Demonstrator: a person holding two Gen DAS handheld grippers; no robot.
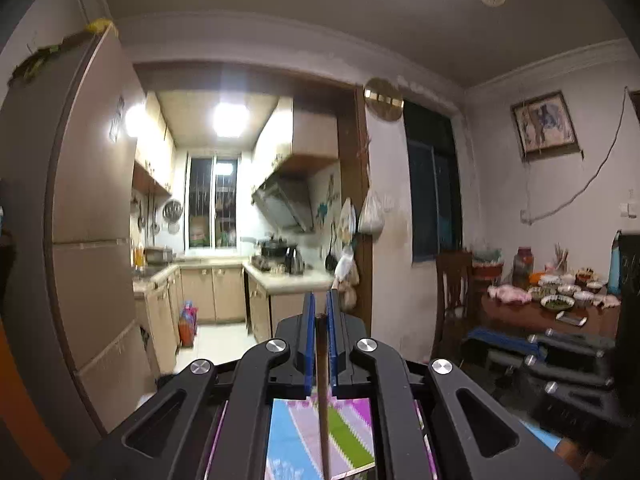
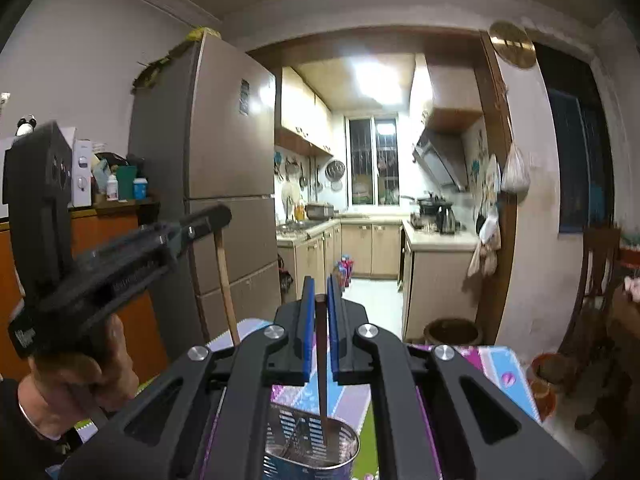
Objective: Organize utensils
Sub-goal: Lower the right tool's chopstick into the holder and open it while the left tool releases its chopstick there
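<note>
My left gripper (image 1: 320, 304) is shut on a thin wooden chopstick (image 1: 323, 412) that hangs straight down over a colourful striped cloth (image 1: 344, 436). The same gripper shows in the right wrist view (image 2: 208, 216), raised at the left, holding its chopstick (image 2: 226, 284). My right gripper (image 2: 320, 288) is shut on another chopstick (image 2: 322, 376) whose lower end reaches into a perforated metal utensil holder (image 2: 312, 440) standing on the cloth below it. My right gripper shows blurred in the left wrist view (image 1: 560, 352), at the right.
A tall fridge (image 2: 224, 160) stands at the left. A kitchen doorway (image 2: 372, 200) lies ahead. A dining table (image 1: 560, 312) with bowls and jars and a wooden chair (image 1: 454, 280) stand at the right. A brown pot (image 2: 452, 332) sits on the floor.
</note>
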